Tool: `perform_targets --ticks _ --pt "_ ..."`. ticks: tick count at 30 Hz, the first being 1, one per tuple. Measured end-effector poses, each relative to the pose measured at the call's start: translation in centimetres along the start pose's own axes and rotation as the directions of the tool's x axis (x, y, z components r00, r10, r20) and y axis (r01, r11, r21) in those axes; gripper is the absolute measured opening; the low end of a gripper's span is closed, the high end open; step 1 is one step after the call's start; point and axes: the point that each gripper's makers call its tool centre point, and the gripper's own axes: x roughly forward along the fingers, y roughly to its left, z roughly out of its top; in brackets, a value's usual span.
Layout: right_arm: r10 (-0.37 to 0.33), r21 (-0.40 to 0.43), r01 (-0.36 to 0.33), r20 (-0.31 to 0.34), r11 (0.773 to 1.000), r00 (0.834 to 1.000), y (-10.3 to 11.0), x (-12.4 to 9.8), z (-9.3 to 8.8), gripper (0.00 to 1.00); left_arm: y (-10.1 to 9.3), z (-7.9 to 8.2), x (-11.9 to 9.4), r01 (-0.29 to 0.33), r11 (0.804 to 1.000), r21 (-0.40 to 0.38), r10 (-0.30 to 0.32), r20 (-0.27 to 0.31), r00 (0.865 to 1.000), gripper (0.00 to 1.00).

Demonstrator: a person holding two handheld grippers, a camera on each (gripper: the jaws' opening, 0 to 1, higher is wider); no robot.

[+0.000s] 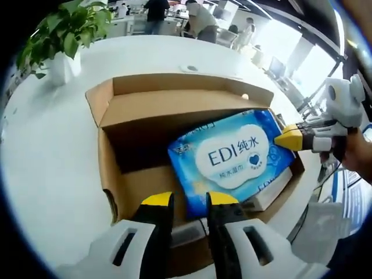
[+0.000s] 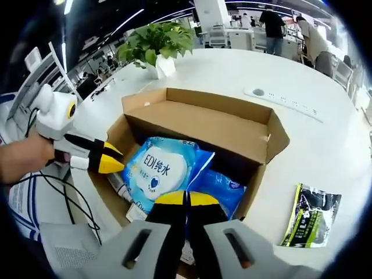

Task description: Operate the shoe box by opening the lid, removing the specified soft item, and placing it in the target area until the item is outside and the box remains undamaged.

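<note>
An open cardboard shoe box [image 1: 145, 107] [image 2: 197, 116] sits on a white table with its flaps raised. Inside it a blue wet-wipes pack [image 1: 232, 157] [image 2: 160, 168] printed "EDI" lies tilted, one side lifted. My right gripper [image 2: 186, 199] is shut on the pack's near edge; in the left gripper view it [image 1: 289, 139] comes in from the right and holds the pack's corner. My left gripper [image 1: 190, 199] hovers over the box's near wall, its jaws a little apart with nothing between them. In the right gripper view it [image 2: 110, 160] sits at the box's left rim.
A potted plant [image 1: 70, 29] [image 2: 157, 38] stands on the table beyond the box. A white power strip [image 2: 279, 102] lies behind the box and a green-black packet [image 2: 311, 216] to its right. White items [image 1: 273, 192] lie under the pack. Cables [image 2: 58, 192] trail at the left.
</note>
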Motion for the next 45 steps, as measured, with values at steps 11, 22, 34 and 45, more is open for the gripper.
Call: perform_targets --ticks 11,22,34,45 --pt "-0.024 0.009 0.024 -0.008 1.0 1.0 -1.6 -0.5 -1.1 0.0 -1.4 0.8 1.3 0.024 1.0 0.006 -0.023 -0.004 1.0 0.2" --pt "-0.025 0.008 0.025 -0.013 1.0 1.0 -1.7 -0.4 -1.4 0.0 -2.1 1.3 2.3 0.042 0.999 -0.001 -0.042 -0.021 0.999 0.17" --pt "-0.026 0.009 0.026 -0.009 1.0 1.0 -1.8 -0.3 -1.5 0.0 -1.7 1.0 2.3 0.028 1.0 0.005 -0.027 -0.028 0.999 0.03" --pt "-0.028 0.01 0.028 -0.004 1.0 1.0 -1.7 -0.2 -1.5 0.0 -1.6 0.7 2.6 0.013 1.0 -0.002 -0.013 -0.038 0.999 0.0"
